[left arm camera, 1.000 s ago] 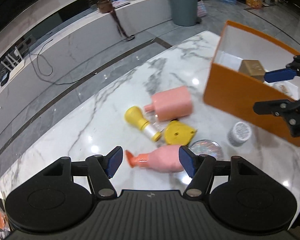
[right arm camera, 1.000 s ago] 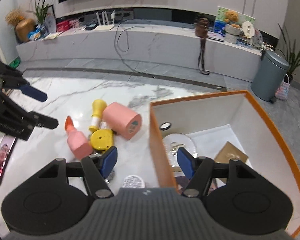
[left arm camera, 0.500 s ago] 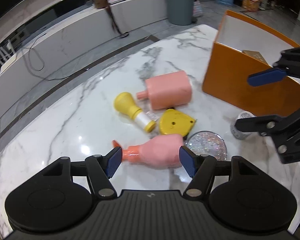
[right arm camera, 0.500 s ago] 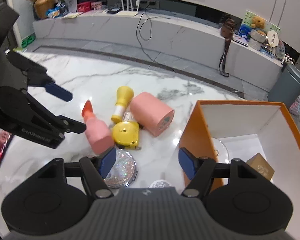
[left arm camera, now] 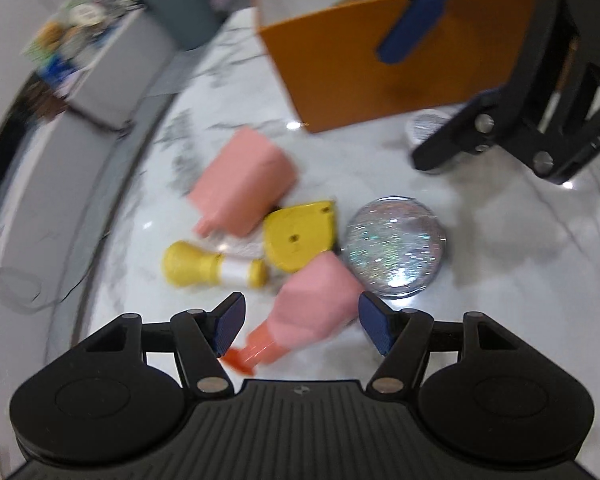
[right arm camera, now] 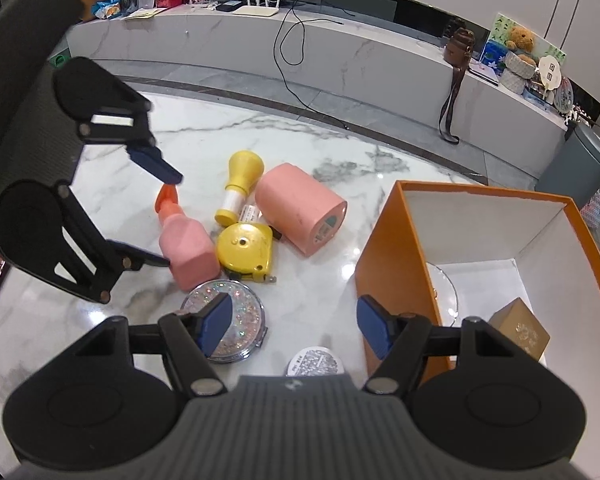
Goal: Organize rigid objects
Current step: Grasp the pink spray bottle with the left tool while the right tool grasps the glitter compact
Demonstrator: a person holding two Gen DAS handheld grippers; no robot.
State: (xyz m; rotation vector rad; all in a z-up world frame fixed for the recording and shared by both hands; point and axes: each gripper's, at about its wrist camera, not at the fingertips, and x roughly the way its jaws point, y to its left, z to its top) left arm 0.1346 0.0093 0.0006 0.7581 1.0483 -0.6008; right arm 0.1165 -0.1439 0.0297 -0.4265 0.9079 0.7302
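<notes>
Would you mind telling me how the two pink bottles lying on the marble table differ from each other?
The small pink bottle has an orange nozzle cap; the large pink bottle shows only a bare pink neck, seen in the left wrist view. The small one is slimmer, the large one broad and squat. The small one lies between the fingers of the left gripper, while the large one lies clear of both grippers. Both lie on their sides, each beside the yellow tape measure.

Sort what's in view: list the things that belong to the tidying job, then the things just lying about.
Job:
pink spray bottle
yellow tape measure
pink cylinder
yellow bottle
glitter compact
round tin
orange box

Lying about:
grey bin
teddy bear
router
brown bag
</notes>
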